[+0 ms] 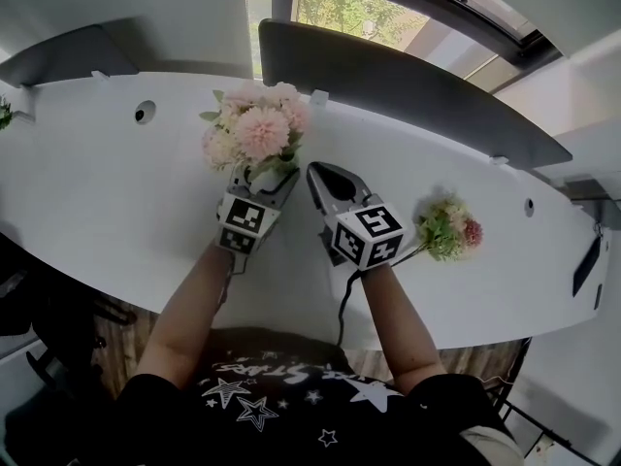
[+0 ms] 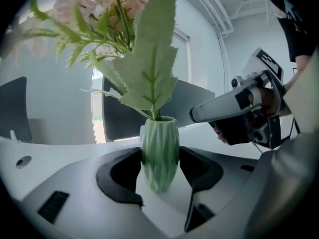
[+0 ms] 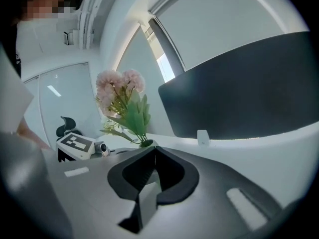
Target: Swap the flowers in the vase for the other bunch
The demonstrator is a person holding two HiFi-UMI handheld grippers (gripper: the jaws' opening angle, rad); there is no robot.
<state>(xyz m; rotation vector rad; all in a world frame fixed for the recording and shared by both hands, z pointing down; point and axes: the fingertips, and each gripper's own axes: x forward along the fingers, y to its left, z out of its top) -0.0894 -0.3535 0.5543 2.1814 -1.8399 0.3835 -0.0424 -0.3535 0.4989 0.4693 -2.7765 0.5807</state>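
Note:
A ribbed green vase (image 2: 159, 153) holding pink flowers (image 1: 257, 129) and a big green leaf (image 2: 149, 68) stands on the white desk (image 1: 97, 192). My left gripper (image 1: 264, 175) has a jaw on each side of the vase, with both pads against its walls. My right gripper (image 1: 320, 173) lies just right of the vase, shut and empty; its own view shows the jaws (image 3: 149, 156) together. The other bunch (image 1: 448, 226), pink and yellow with green leaves, lies on the desk further right. In the head view the flowers hide most of the vase.
A dark monitor back (image 1: 388, 76) stands behind the vase along the desk's far edge, and another (image 1: 58, 56) at the far left. A round cable hole (image 1: 145, 113) lies left of the flowers. A black cable (image 1: 342, 309) hangs from the right gripper over the near edge.

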